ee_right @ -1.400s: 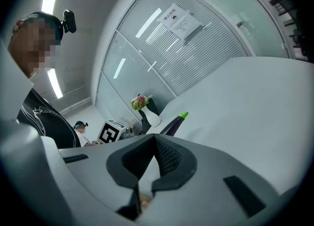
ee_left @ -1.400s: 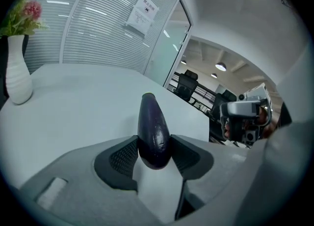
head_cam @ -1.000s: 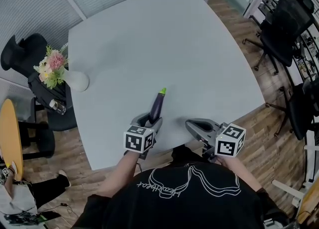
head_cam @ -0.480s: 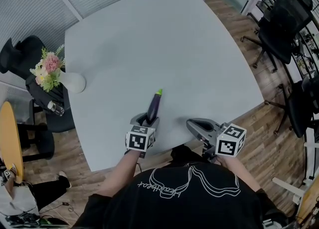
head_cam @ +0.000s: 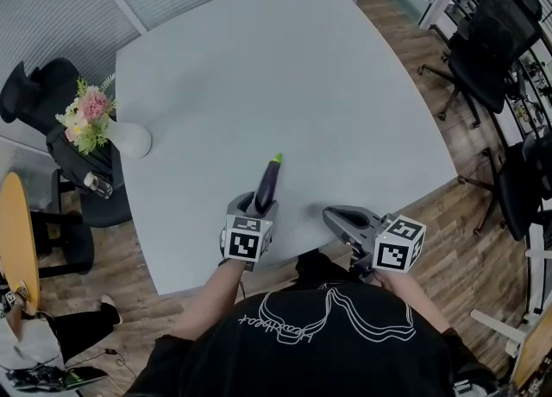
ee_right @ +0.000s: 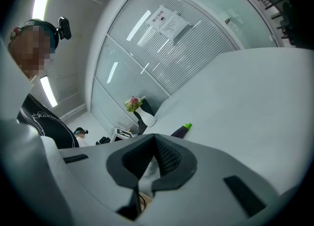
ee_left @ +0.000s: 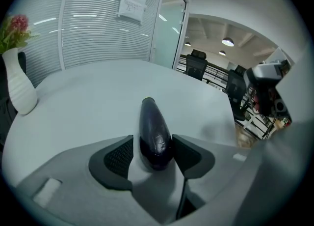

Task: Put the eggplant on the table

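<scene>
Releasing the eggplant [head_cam: 268,185]: it lies on the table [head_cam: 259,67], lower centre of the head view, between the jaws of my left claw [head_cam: 257,208], which are opening with the pads off its skin. My right claw [head_cam: 338,216] is clenched, empty. Next, I judge, back the left claw straight off without nudging it.

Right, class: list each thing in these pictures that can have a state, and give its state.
eggplant: lying on the table, green tip pointing away.
left gripper: fingers opening, eggplant between them.
right gripper: fingers together, empty.
vase: upright, holding flowers.
</scene>
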{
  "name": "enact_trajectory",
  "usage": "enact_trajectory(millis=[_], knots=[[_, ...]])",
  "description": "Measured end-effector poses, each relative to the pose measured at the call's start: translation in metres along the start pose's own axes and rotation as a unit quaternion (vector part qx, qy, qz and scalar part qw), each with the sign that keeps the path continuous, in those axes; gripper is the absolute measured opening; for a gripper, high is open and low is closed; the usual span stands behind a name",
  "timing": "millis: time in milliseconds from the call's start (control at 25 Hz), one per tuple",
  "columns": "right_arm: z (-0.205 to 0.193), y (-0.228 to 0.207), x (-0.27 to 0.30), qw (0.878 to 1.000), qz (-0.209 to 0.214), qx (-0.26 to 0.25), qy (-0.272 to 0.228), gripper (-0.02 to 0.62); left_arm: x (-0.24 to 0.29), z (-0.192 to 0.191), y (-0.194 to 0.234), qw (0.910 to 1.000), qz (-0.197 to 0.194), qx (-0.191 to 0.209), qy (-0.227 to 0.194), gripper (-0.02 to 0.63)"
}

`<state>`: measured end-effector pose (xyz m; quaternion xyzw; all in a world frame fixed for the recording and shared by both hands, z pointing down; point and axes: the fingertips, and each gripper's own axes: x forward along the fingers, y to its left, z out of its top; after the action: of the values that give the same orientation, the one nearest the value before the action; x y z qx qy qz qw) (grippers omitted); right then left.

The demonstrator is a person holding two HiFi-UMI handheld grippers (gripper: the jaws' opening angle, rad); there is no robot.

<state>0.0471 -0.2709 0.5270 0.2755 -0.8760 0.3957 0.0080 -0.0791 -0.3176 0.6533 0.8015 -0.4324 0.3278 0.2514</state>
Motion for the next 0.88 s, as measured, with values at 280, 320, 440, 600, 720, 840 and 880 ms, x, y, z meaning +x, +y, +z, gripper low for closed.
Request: enact_trajectory(millis=[280, 320, 440, 600, 720, 840, 880], knots=[[-0.002, 0.008, 0.002, 1.0, 0.002, -0.005, 0.002, 0.009, -0.004, 0.004, -0.005, 0.9996, -0.022, -0.004, -0.016, 0.272], [-0.002, 0.009, 0.001, 1.0, 0.003, -0.005, 0.001, 0.009, -0.006, 0.006, -0.006, 0.9995, -0.022, -0.005, -0.02, 0.272], [-0.003, 0.015, 0.001, 1.0, 0.008, -0.009, -0.002, 0.009, -0.015, 0.01, -0.007, 0.9991, -0.021, -0.009, -0.035, 0.273], [-0.003, 0.025, -0.002, 1.0, 0.011, -0.024, 0.0, 0.009, -0.039, 0.018, -0.007, 0.9978, -0.016, -0.023, -0.059, 0.272], [0.0, 0.034, -0.005, 0.999, 0.019, -0.028, -0.011, 0.009, -0.063, 0.024, -0.009, 0.9954, -0.022, -0.044, -0.082, 0.272], [0.004, 0.044, -0.005, 0.999, 0.025, -0.037, -0.022, 0.009, -0.093, 0.032, -0.014, 0.9909, -0.045, -0.066, -0.109, 0.272], [0.005, 0.048, -0.006, 0.999, 0.027, -0.041, -0.024, 0.009, -0.103, 0.036, -0.017, 0.9888, -0.055, -0.07, -0.119, 0.27]])
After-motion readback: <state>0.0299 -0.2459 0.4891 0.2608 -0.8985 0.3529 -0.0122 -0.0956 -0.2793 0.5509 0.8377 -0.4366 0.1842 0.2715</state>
